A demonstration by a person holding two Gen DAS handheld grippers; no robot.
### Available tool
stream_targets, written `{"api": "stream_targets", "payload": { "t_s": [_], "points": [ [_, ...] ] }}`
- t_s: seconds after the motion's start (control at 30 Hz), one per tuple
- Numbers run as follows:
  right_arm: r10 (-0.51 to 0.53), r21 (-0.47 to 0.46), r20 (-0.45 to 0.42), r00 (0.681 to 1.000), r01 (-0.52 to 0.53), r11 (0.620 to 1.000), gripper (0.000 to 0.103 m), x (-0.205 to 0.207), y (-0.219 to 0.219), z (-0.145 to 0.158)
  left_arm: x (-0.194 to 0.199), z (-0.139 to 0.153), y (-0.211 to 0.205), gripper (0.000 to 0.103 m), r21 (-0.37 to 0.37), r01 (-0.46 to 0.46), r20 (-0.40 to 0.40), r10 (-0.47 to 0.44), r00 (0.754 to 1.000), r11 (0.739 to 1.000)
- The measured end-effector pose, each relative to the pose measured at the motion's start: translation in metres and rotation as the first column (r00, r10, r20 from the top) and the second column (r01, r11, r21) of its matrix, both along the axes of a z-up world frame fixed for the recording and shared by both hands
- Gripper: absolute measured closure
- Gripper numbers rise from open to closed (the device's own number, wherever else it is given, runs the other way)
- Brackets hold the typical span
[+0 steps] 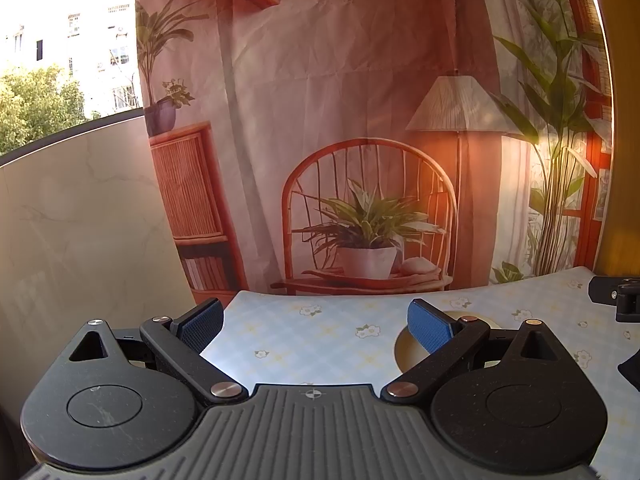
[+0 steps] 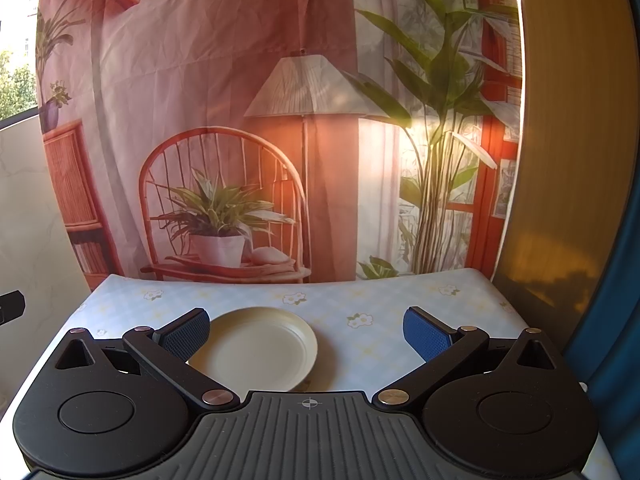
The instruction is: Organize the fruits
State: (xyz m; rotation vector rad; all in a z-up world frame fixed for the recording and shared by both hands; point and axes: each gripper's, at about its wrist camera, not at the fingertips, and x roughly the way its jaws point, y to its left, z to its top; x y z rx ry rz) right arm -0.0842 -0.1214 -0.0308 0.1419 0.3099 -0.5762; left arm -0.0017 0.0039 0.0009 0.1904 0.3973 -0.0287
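Your right wrist view shows 1 cream plate (image 2: 256, 344) lying flat on the table (image 2: 400, 296), which wears a pale blue checked cloth printed with small white flowers. The plate holds nothing; its raised rim and shallow well are bare and smooth. It sits just ahead of your right gripper (image 2: 307, 334), left of the midline, with its near-left edge hidden behind the left finger. The jaws of this gripper are spread wide with nothing between them.

In your left wrist view the same plate (image 1: 404, 350) lies to the right, mostly hidden behind the right finger of your left gripper (image 1: 316, 326), whose jaws also stand wide apart and empty. No fruit appears in either view. At the table's far edge hangs a printed backdrop (image 2: 248, 120) of a rattan chair, lamp and plants.
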Motion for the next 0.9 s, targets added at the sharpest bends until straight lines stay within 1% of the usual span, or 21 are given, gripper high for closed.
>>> {"api": "stream_targets", "payload": {
  "t_s": [0.9],
  "points": [
    [0.000, 0.004, -0.001, 1.000, 0.000, 1.000, 0.000, 0.0010, 0.0026, 0.0004, -0.0046, 0.0016, -0.0012, 0.003, 0.000, -0.006, 0.007, 0.006, 1.000, 1.000]
  ]
}}
